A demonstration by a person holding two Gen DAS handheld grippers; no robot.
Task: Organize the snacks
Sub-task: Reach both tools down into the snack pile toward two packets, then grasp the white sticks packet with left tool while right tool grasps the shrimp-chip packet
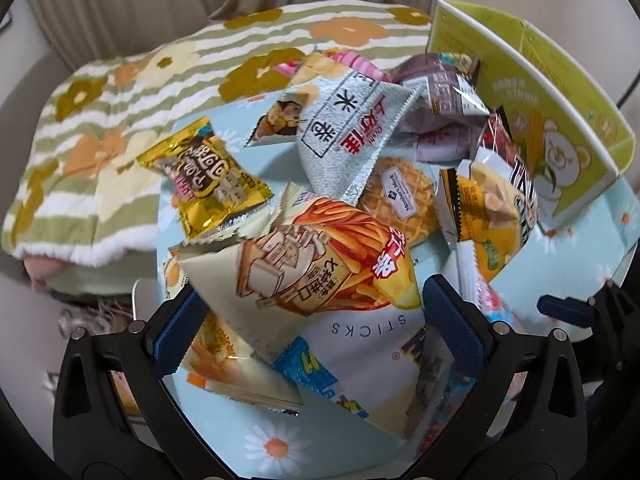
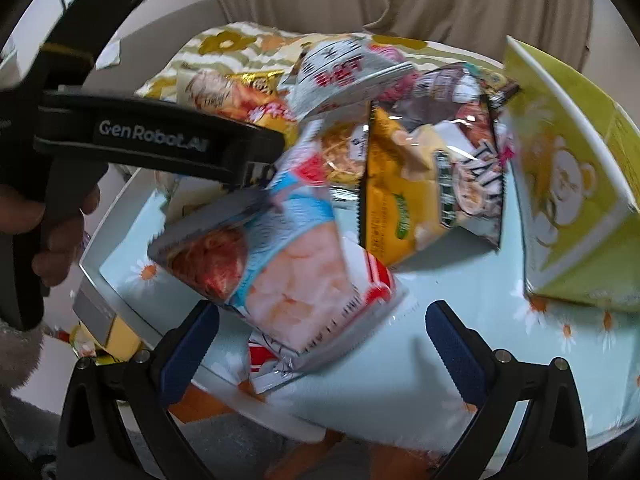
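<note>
Both pairs of jaws stand wide apart with nothing held between them. The left gripper (image 1: 308, 320) hovers over a cream packet printed with orange sticks (image 1: 304, 264), crinkled and puffy with a serrated edge, lying on the heap of snacks on the pale-blue daisy-print tablecloth (image 1: 276, 448). Just left of it sits a shiny gold foil packet (image 1: 204, 180); behind it, a grey speckled bag (image 1: 344, 136) and a clear-wrapped waffle (image 1: 400, 200). The right gripper (image 2: 320, 340) hangs near a glossy pink-and-blue shrimp-cracker bag (image 2: 296, 288), blurred. A stiff yellow-green cardboard box (image 2: 576, 184) stands open at the right.
</note>
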